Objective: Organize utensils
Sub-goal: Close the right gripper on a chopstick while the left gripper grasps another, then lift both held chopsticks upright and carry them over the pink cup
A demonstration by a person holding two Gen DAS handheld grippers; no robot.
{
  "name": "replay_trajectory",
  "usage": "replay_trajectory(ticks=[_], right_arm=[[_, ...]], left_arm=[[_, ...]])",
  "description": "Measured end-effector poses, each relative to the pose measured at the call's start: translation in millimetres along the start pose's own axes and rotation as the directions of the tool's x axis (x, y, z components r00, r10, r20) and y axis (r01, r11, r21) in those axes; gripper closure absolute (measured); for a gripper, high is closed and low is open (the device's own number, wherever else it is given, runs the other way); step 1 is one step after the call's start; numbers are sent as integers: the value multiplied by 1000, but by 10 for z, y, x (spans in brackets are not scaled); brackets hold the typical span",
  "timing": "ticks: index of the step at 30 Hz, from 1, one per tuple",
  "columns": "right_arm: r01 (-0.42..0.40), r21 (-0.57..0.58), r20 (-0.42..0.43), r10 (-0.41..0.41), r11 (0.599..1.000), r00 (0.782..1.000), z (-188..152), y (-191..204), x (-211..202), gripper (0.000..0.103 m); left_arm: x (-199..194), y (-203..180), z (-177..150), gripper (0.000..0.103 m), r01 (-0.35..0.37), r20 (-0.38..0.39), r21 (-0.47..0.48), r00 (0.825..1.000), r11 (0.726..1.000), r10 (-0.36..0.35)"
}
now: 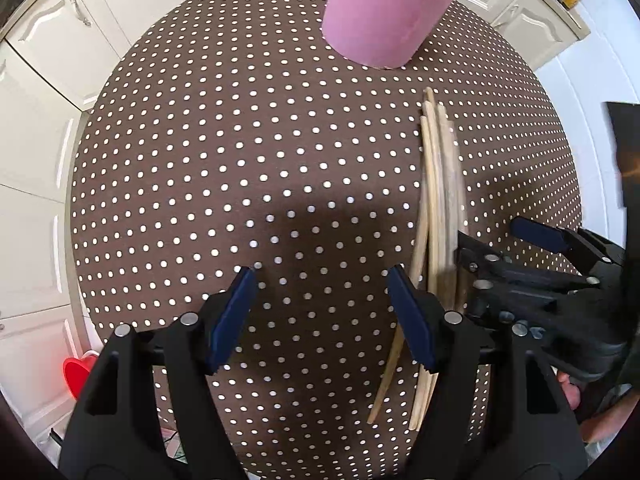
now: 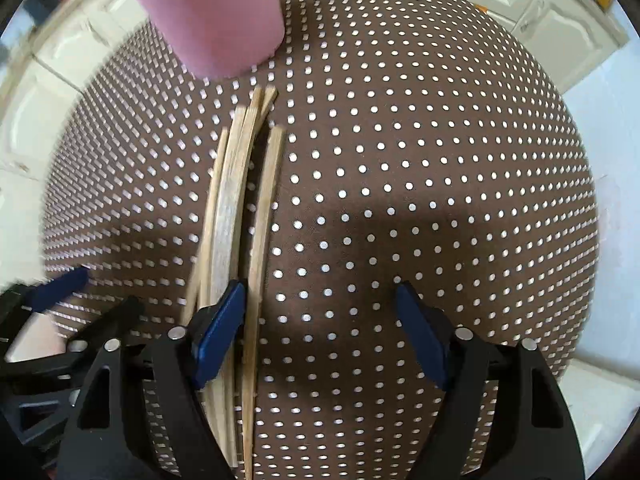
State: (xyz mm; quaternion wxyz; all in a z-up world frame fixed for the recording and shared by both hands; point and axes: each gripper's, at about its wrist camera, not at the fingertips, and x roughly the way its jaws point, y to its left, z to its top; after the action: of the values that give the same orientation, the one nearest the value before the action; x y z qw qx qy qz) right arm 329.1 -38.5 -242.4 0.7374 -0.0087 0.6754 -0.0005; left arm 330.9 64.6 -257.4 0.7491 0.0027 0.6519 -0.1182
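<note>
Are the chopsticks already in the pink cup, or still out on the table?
Out. The chopsticks lie flat in a loose bundle on the dotted tablecloth, their far ends just short of the upright pink cup.

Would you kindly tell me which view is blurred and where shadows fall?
Right wrist view: motion blur smears the pink cylindrical cup and the dots at left; a shadow darkens the brown dotted tablecloth ahead of the fingers. Left wrist view: mostly sharp, the right gripper blurred, a shadow crossing the wooden chopsticks.

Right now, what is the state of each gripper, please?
Left gripper: open, holding nothing, beside the chopsticks.
Right gripper: open, holding nothing; its left finger sits over the chopsticks.
</note>
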Motion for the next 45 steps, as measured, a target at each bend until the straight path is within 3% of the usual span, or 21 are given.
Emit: replay_trajectory(ticks=[2, 6, 9, 12, 16, 22, 30, 38, 41, 42, 45], right_arm=[[-9, 0, 3, 9, 1000, 1000, 21, 44, -7, 45], [-29, -37, 8, 29, 999, 1000, 84, 126, -26, 86], [-64, 3, 10, 64, 998, 998, 110, 64, -8, 96], [-131, 58, 15, 131, 990, 991, 138, -54, 23, 98], [-152, 71, 25, 150, 986, 988, 153, -106, 33, 98], [-195, 99, 32, 193, 976, 981, 65, -386, -17, 98], [-243, 167, 32, 241, 956, 970, -109, -602, -92, 99], [-259, 248, 44, 256, 934, 966, -125, -952, -152, 99], [-261, 260, 46, 258, 930, 965, -133, -1033, -156, 99], [-258, 263, 47, 255, 930, 966, -121, -1080, -148, 99], [-258, 284, 52, 254, 924, 966, -149, -1179, -157, 99]], left_arm=[[-16, 30, -4, 35, 0, 5, -7, 1000, 1000, 0], [-40, 62, 3, 35, 10, 12, -8, 1000, 1000, -9], [-115, 51, -52, 35, 18, 15, 9, 1000, 1000, -19], [-88, -100, -99, 35, 14, 9, 31, 1000, 999, -15], [-65, -218, -90, 35, 19, 0, 65, 1000, 998, -19], [105, -381, -36, 35, -41, -19, 103, 999, 994, 43], [277, -781, 194, 35, -158, 12, 143, 987, 977, 158], [406, -1080, 513, 35, -180, 22, 148, 984, 972, 179], [389, -1191, 609, 60, -129, 41, 147, 991, 981, 124], [380, -1217, 638, 73, -128, 54, 146, 991, 981, 121], [364, -1232, 700, 92, -110, 56, 145, 993, 983, 103]])
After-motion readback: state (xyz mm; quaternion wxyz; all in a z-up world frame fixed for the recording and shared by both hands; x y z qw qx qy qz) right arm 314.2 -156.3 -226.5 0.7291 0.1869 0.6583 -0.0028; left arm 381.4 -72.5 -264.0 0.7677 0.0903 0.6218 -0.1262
